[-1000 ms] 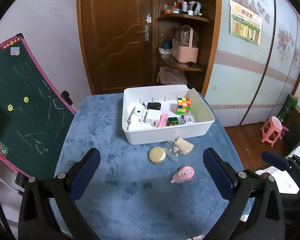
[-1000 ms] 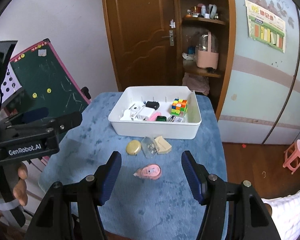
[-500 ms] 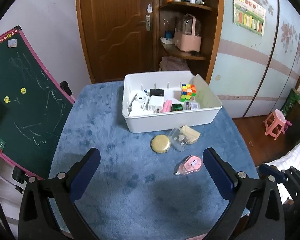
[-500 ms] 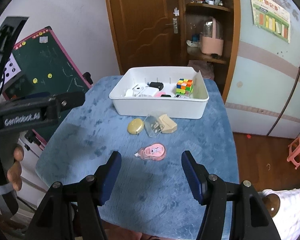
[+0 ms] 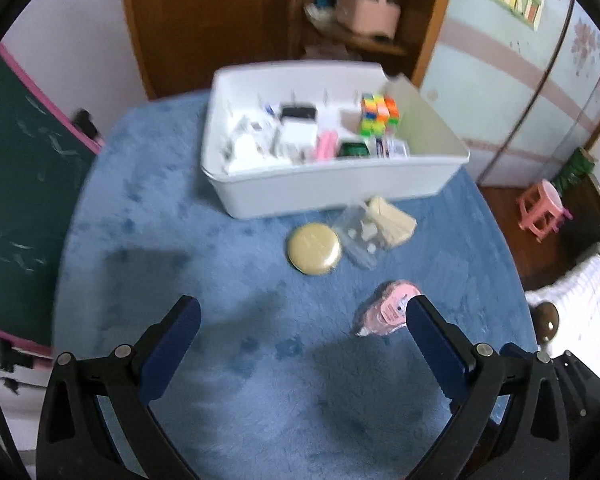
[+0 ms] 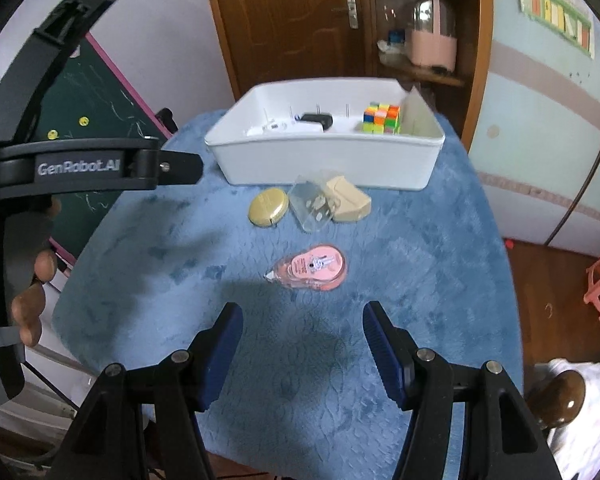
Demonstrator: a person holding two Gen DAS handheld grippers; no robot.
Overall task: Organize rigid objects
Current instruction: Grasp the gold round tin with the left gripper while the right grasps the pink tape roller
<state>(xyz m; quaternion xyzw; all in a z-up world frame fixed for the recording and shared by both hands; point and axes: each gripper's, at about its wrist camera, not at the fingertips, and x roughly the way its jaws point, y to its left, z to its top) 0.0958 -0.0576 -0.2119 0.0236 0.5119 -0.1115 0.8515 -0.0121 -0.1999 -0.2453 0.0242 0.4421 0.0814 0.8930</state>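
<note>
Both the left gripper (image 5: 302,312) and right gripper (image 6: 302,320) were spread, empty; the pink tape dispenser (image 6: 310,267) lay just ahead of the right one, seemingly untouched.

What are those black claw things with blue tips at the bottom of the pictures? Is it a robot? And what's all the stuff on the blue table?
It isn't a robot. A person holds one grabber in each hand, and each grabber carries a camera looking out along its two fingers. One picture comes from the left gripper, the other from the right gripper. In the right picture you can even see the left grabber and the person's fingers around its handle.

Both grabbers are open and hold nothing.

On the blue tablecloth stands a white bin with a colourful puzzle cube and other small things inside. In front of it lie a round gold case, a clear little box, a beige piece, and, nearest the grabbers, a pink correction tape.
</note>
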